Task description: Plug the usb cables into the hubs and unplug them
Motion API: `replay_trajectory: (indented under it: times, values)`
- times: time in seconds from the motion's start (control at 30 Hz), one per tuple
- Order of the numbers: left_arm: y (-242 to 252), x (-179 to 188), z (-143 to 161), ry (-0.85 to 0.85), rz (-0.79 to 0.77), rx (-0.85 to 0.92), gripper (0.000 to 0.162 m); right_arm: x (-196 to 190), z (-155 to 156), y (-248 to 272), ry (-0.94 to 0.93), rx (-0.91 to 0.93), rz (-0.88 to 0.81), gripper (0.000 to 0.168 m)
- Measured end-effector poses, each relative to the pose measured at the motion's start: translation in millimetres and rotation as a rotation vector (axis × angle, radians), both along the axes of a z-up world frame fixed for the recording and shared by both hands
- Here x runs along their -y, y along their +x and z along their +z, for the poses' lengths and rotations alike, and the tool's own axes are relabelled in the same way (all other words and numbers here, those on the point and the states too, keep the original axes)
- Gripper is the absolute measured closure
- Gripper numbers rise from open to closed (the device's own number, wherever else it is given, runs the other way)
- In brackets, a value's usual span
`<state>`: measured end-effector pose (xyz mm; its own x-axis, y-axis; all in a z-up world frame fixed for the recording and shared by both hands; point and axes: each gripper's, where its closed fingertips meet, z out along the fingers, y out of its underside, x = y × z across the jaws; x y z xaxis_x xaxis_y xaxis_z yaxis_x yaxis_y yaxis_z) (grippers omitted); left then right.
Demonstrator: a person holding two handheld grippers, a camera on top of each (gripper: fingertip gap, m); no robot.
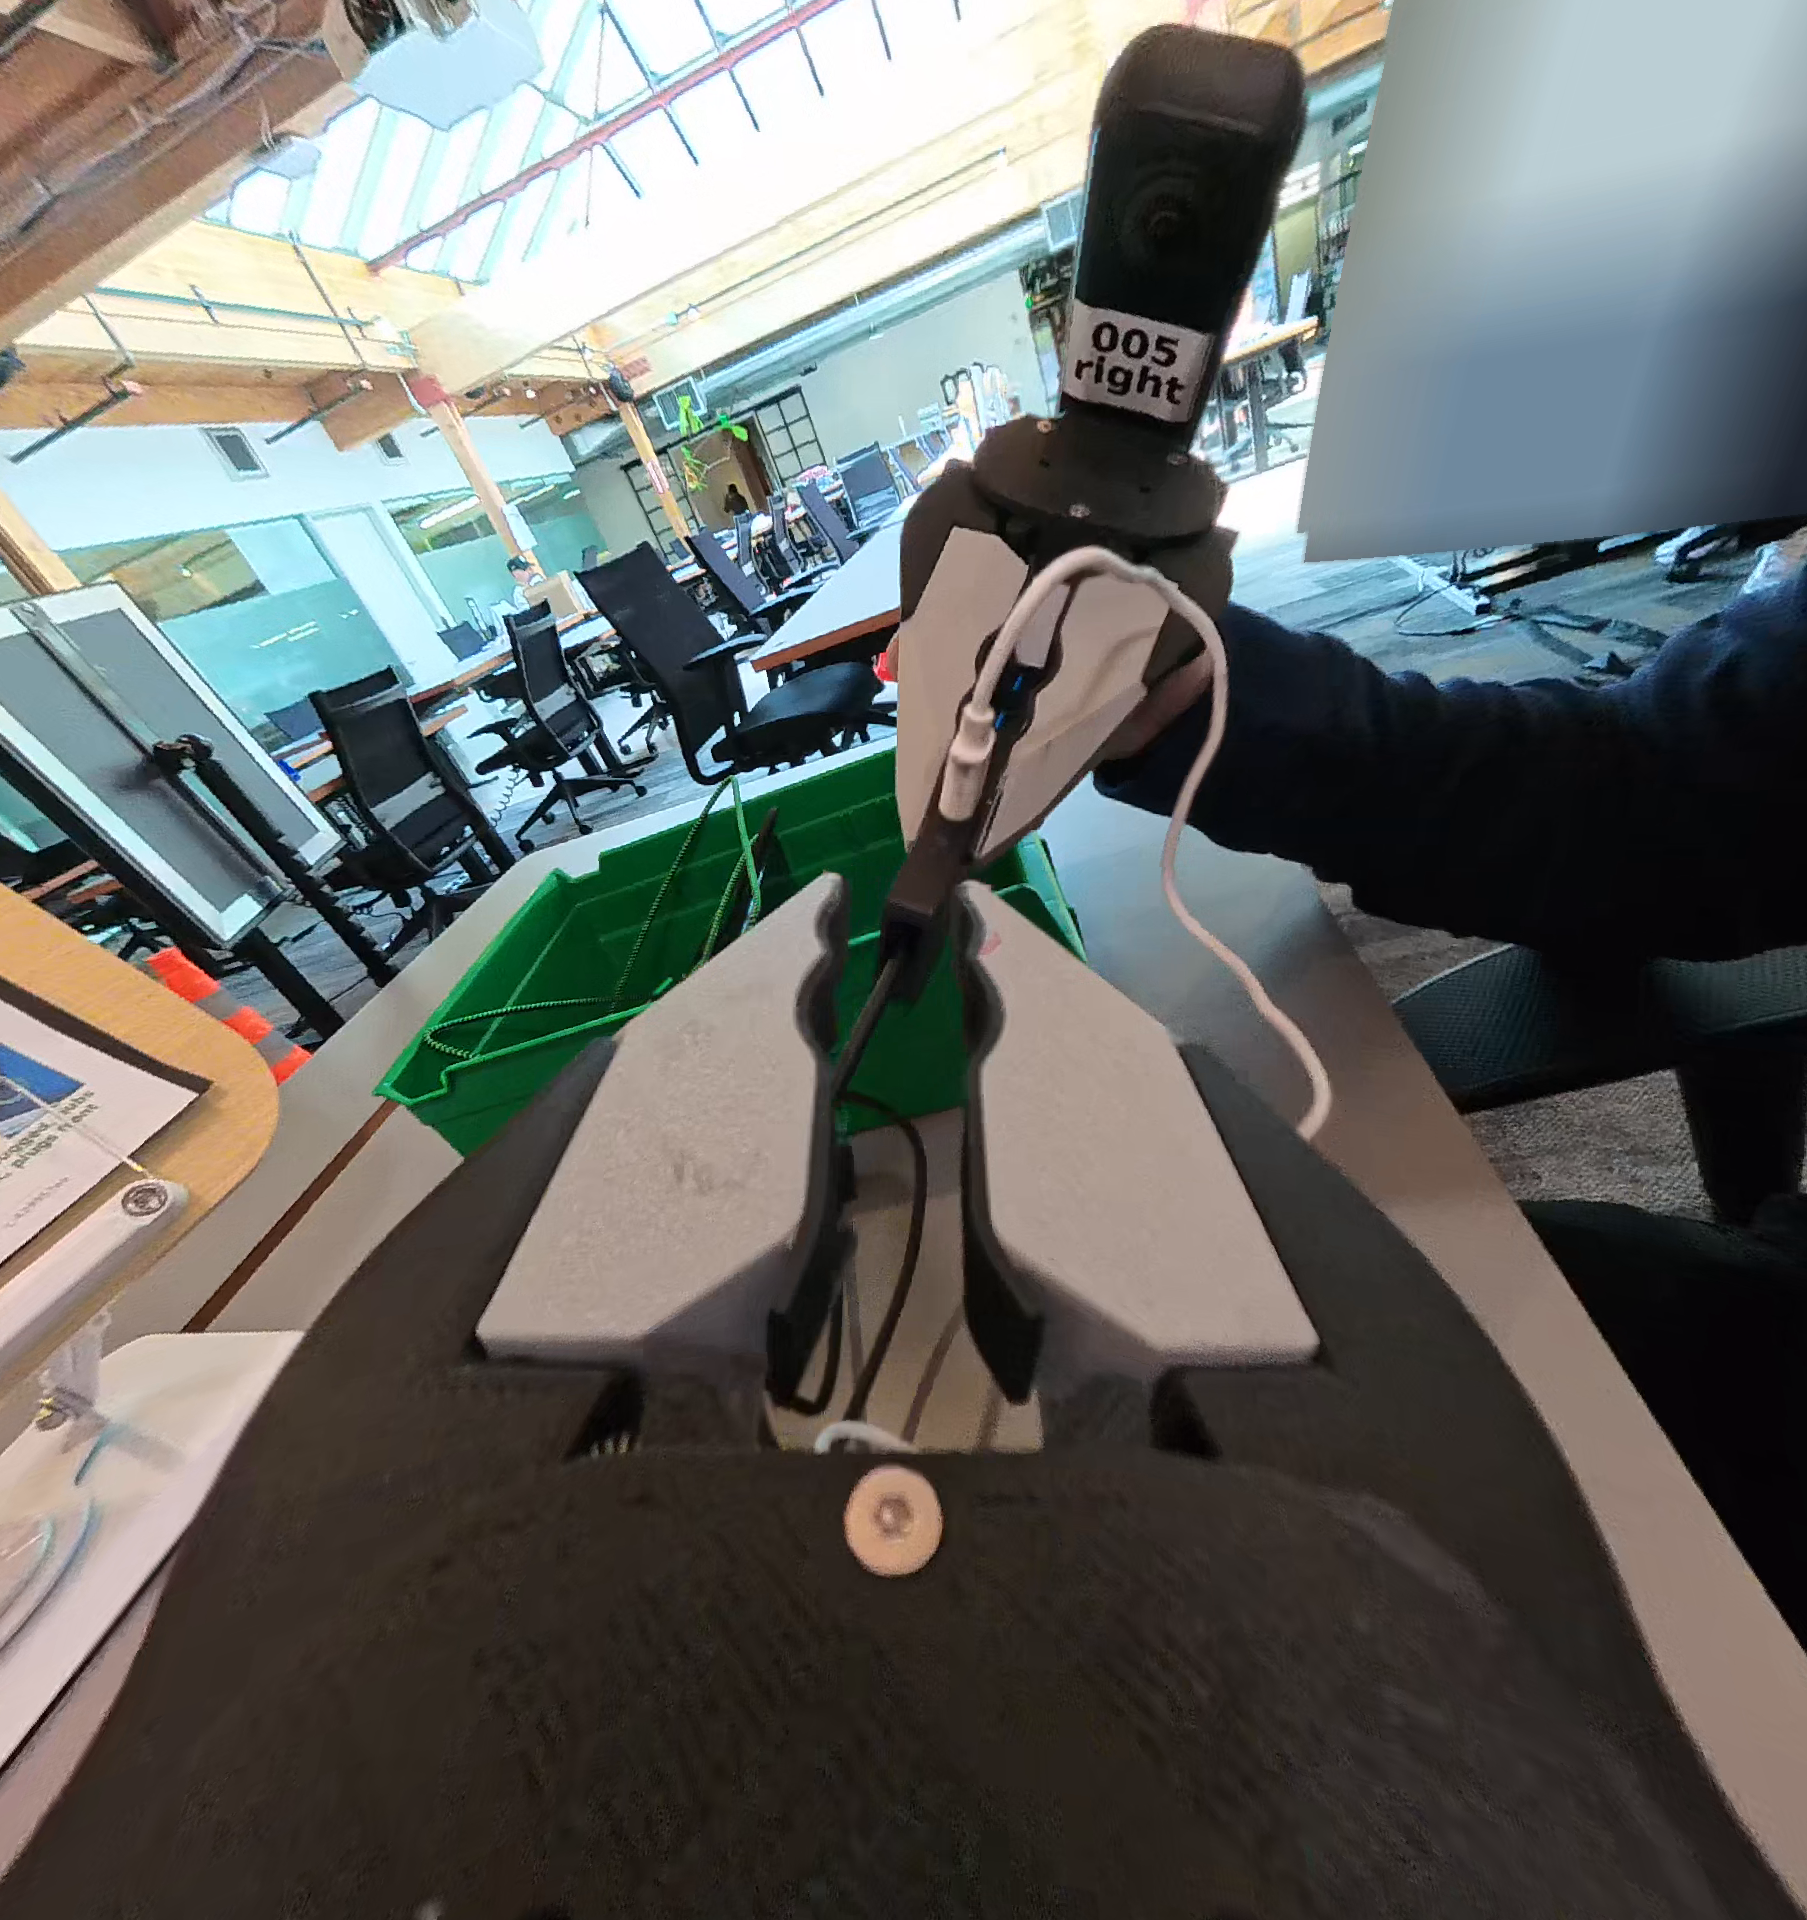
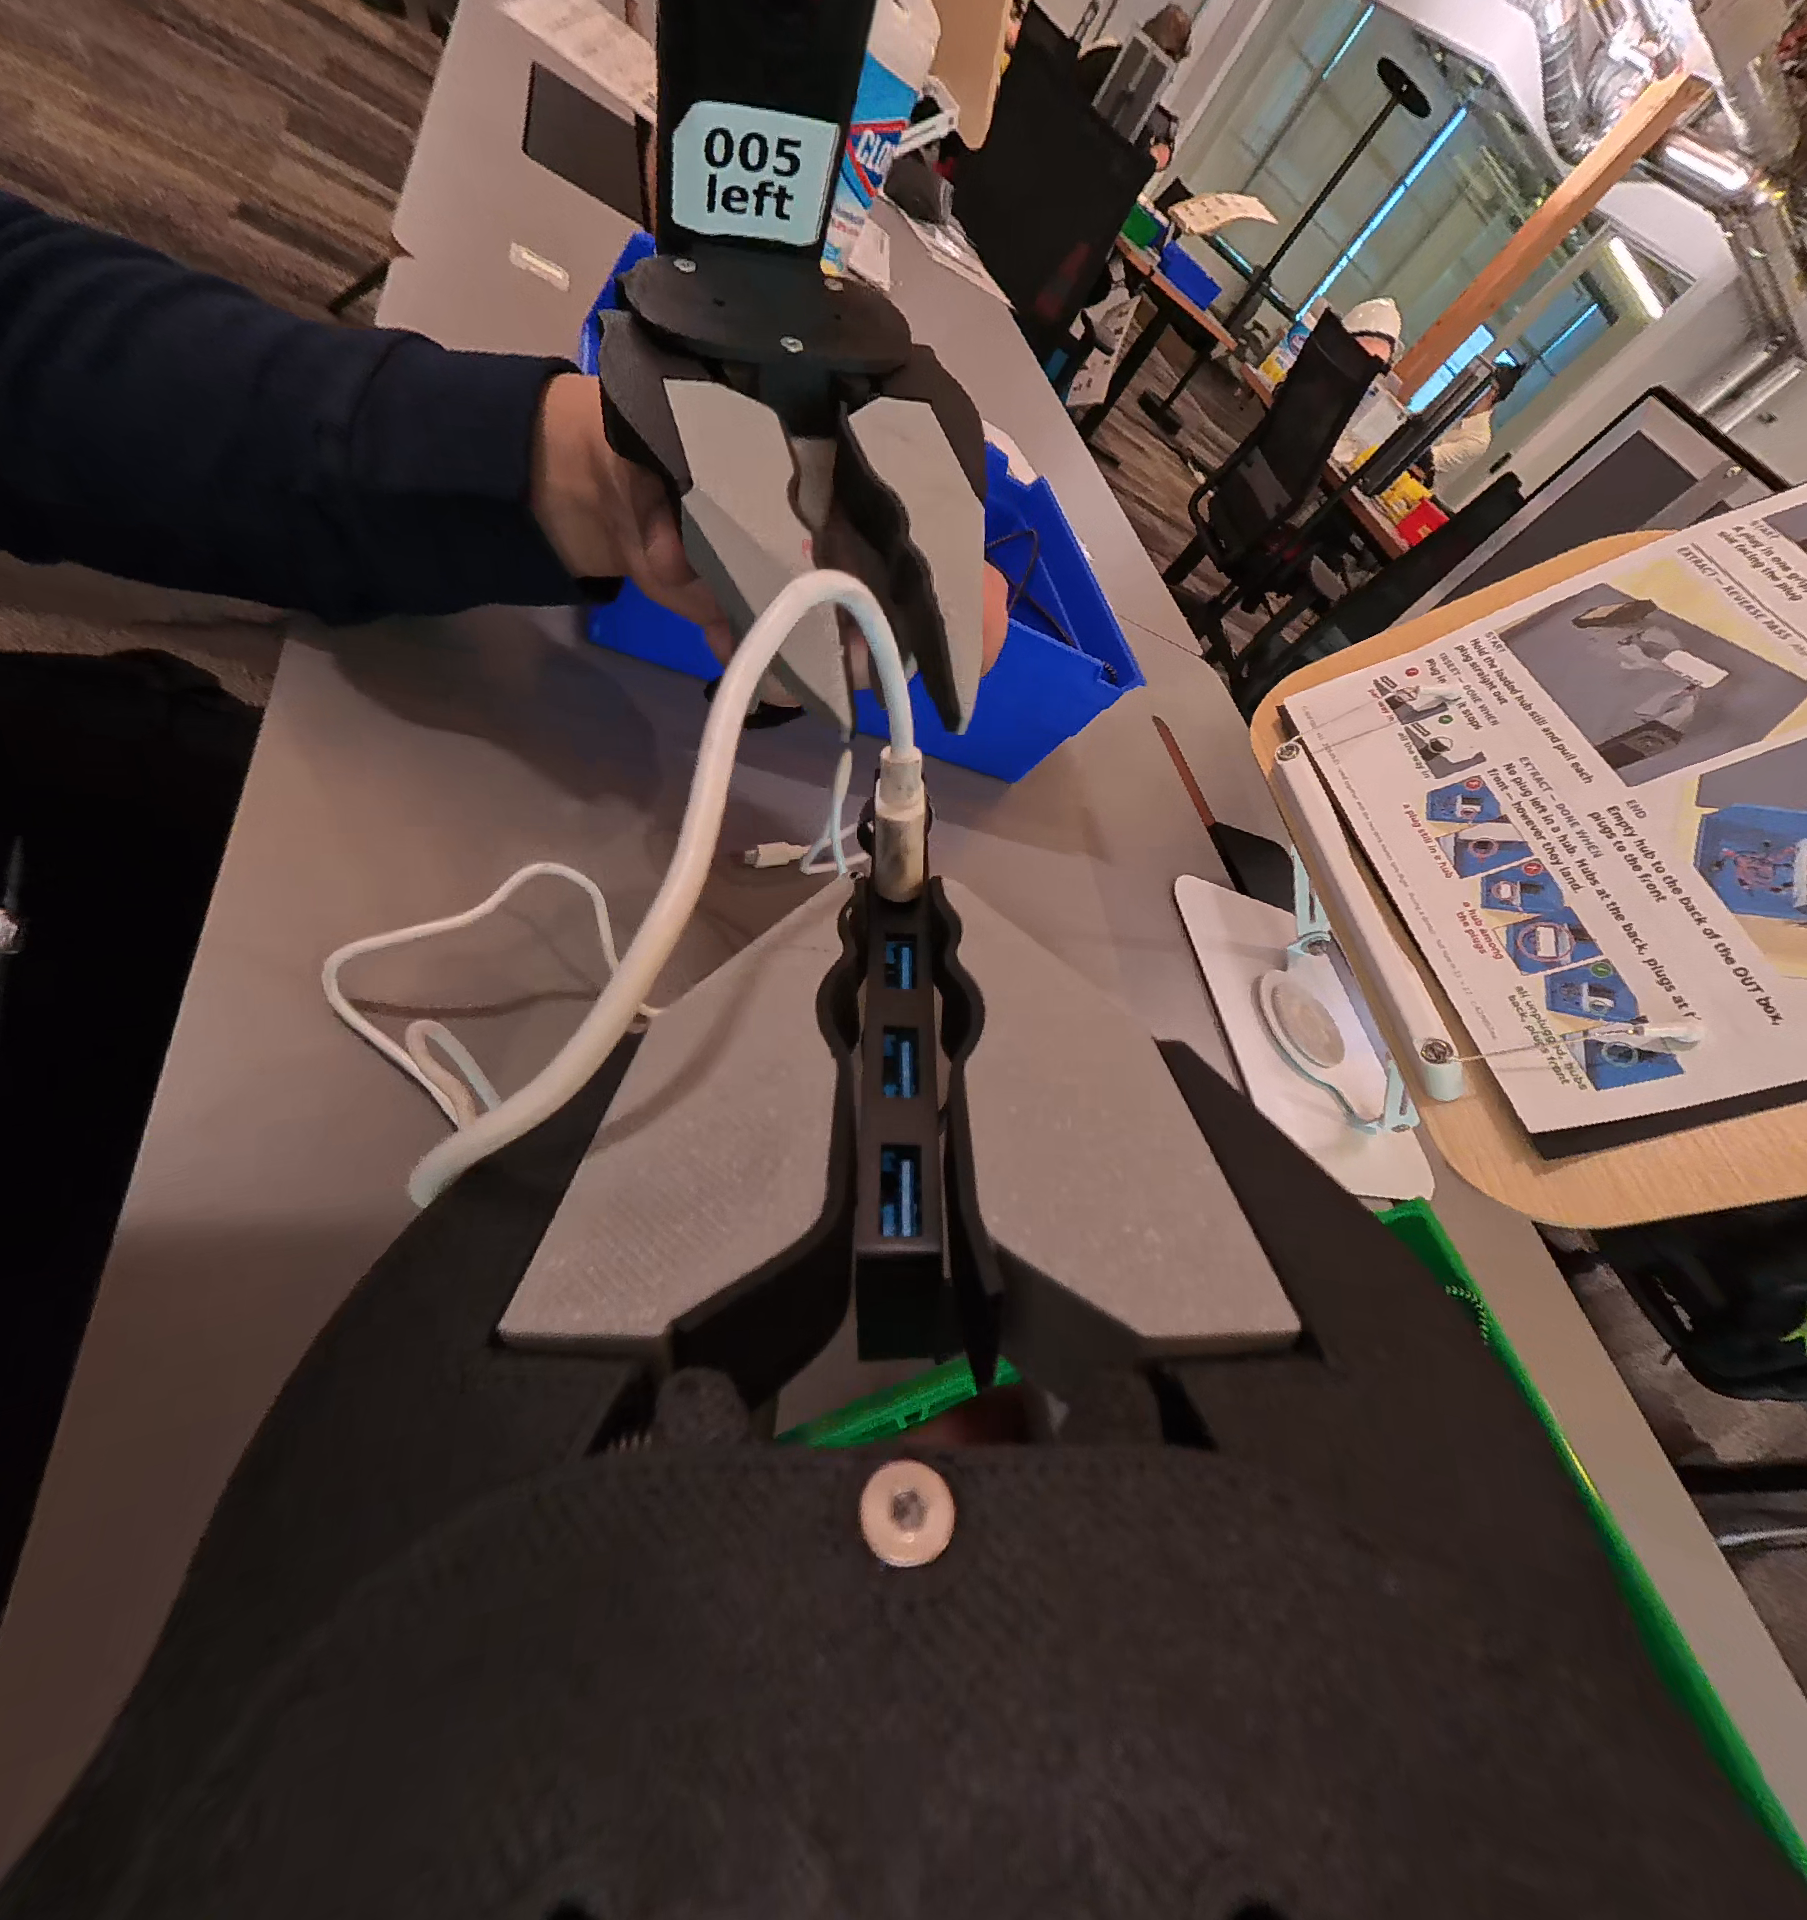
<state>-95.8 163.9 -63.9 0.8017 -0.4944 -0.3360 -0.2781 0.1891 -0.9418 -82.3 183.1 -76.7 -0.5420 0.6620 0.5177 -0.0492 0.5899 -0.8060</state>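
R gripper pinching black hub, 3 blue ports up; white plug seated in hub's far end; L gripper jaws apart, just beyond plug; white cable looping to table.

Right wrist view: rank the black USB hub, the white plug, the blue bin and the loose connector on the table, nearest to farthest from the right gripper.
1. Black USB hub: clamped between the right gripper fingers.
2. White plug: at the hub's far end, just past the fingertips.
3. Loose connector: on the table, slightly left.
4. Blue bin: farther back, behind the left gripper.
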Motion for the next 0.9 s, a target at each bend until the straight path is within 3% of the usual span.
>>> replay_trajectory:
  times: [0.1,0.2,0.33,0.57,0.9]
  values:
    - [2,0,-6,-0.008,0.001,-0.040,0.143,3,2,3,-0.012,-0.012,0.028,0.161]
    - [1,-5,-13,-0.011,0.047,-0.092,0.130,7,2,6,-0.002,-0.016,0.054,0.161]
    - [11,-6,-21,-0.018,0.020,-0.138,0.130,15,2,7,0.001,-0.028,0.087,0.161]
    - [26,-1,-23,0.008,-0.043,-0.171,0.148,34,1,10,-0.020,-0.044,0.177,0.161]
    - [24,-6,-33,-0.069,-0.049,-0.212,0.155,33,-7,0,-0.033,-0.013,0.145,0.160]
